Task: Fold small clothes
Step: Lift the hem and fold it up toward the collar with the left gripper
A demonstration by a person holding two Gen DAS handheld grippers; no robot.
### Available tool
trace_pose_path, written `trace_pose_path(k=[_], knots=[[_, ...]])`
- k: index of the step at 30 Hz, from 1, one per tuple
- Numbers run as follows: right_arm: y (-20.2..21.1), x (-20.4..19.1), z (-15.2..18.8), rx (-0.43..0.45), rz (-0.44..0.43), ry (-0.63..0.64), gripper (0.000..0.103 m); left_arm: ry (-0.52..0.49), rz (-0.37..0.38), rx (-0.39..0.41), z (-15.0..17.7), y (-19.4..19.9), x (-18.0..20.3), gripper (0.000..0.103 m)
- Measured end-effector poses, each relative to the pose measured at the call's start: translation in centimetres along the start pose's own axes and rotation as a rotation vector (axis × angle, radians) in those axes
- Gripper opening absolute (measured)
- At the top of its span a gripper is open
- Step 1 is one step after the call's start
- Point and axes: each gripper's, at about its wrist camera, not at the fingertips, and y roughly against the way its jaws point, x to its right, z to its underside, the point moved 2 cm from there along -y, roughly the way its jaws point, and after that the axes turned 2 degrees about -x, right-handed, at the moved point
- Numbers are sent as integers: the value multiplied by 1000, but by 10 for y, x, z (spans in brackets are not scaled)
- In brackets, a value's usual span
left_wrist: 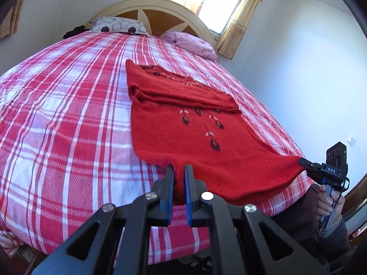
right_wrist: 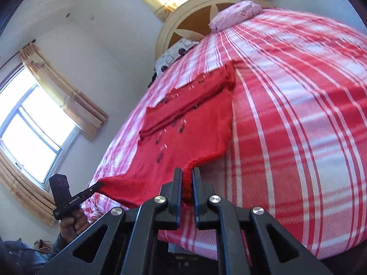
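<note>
pinching the red sweater (left_wrist: 183, 128) hem on the plaid bed (left_wrist: 68, 114): left hand-held gripper (left_wrist: 179, 171), right hand-held gripper (right_wrist: 187, 176)

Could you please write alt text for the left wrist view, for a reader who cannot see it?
The left hand-held gripper pinches the near hem of a red sweater on a red checked bed. At right, the right hand-held gripper holds its other hem corner.

My left gripper (left_wrist: 179, 171) is clamped on the near hem of the red sweater (left_wrist: 183, 123), which lies on the plaid bedspread (left_wrist: 68, 114) with its sleeves folded across. Off to the right, my right gripper (left_wrist: 302, 161) pinches the hem's other corner, lifting it.
</note>
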Motion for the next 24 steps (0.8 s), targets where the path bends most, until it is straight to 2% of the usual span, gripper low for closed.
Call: trace_pose_path(k=[3, 10, 24], knots=[[-4, -6, -16, 13, -15, 8, 7, 25, 20, 31, -18, 2, -4, 9], [-19, -17, -62, 42, -40, 25, 7, 38, 5, 96, -64, -8, -15, 8], [-74, -22, -161, 72, -37, 15, 7, 83, -5, 139, -147, -51, -31, 8]])
